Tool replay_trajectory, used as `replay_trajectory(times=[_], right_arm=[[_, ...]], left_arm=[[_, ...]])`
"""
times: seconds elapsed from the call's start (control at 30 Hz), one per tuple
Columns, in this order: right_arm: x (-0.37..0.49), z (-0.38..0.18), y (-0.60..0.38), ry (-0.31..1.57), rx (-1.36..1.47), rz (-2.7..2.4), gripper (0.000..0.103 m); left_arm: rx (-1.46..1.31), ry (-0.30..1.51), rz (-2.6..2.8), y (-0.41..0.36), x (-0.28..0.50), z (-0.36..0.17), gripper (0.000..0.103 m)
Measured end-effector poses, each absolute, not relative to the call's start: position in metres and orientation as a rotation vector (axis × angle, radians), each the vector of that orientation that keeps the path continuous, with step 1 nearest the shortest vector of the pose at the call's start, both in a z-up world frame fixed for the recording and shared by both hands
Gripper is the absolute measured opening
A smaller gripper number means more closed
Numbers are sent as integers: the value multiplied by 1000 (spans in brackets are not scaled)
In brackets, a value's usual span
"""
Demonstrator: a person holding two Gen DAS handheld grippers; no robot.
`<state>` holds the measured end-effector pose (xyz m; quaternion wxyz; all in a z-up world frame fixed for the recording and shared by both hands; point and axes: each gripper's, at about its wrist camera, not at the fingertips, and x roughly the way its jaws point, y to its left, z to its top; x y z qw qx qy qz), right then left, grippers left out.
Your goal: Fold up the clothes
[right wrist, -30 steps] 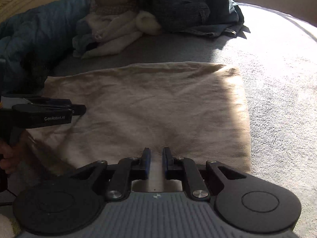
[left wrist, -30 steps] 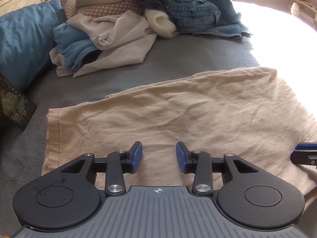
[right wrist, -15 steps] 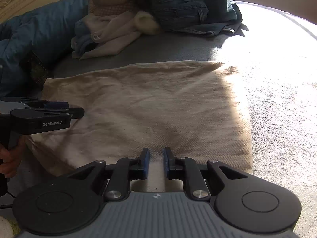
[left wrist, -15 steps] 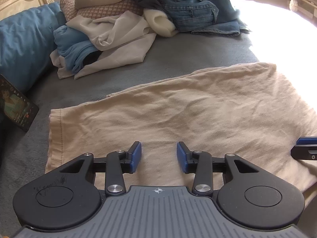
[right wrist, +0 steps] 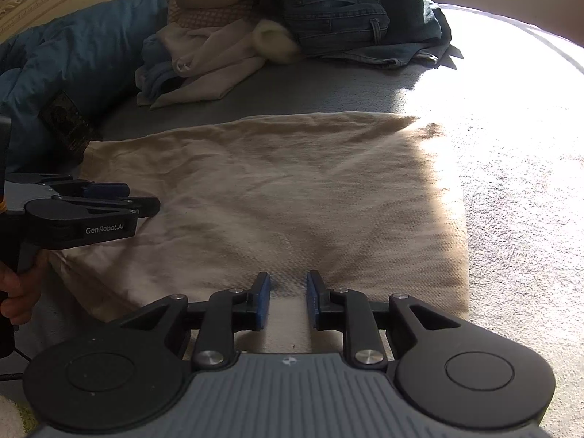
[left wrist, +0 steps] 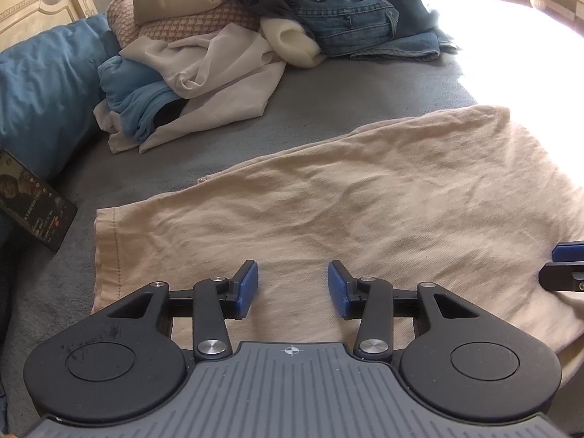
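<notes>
the beige garment (left wrist: pixel 365 197) lies spread flat on the grey bedspread (left wrist: pixel 328 109), already doubled into a broad rectangle, with its stitched hem at the left end. over the last second the left gripper (left wrist: pixel 292 286) has crept a little forward over the near edge, its jaws staying wide apart with nothing between them. the right gripper (right wrist: pixel 288 301) has widened slightly from a narrow slit, so it too is released, hovering over the near edge toward the right end. judging by this, both tools have let the cloth go after a fold and are lining up on the near edge for the next one; no fresh grip is taken yet.

the pile of unfolded clothes (left wrist: pixel 219 54), jeans (left wrist: pixel 346 11) on top, waits at the far side near the blue pillow (left wrist: pixel 40 91). readable writing: "GenRobot.AI" on the side of the left tool in the right wrist view. a phone (left wrist: pixel 33 204) shows text too small to read
</notes>
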<state>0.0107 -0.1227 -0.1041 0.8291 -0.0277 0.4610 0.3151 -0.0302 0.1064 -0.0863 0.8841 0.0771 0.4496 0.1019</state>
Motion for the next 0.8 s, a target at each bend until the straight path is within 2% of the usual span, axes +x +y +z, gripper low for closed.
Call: replay_trajectory(times=[0.4, 0.8], right_arm=[[8, -104, -120, 977, -59, 679, 31], [8, -104, -119, 977, -58, 681, 34]], left_arm=[[164, 933, 214, 107, -31, -86, 44], [161, 927, 224, 107, -32, -87, 49]])
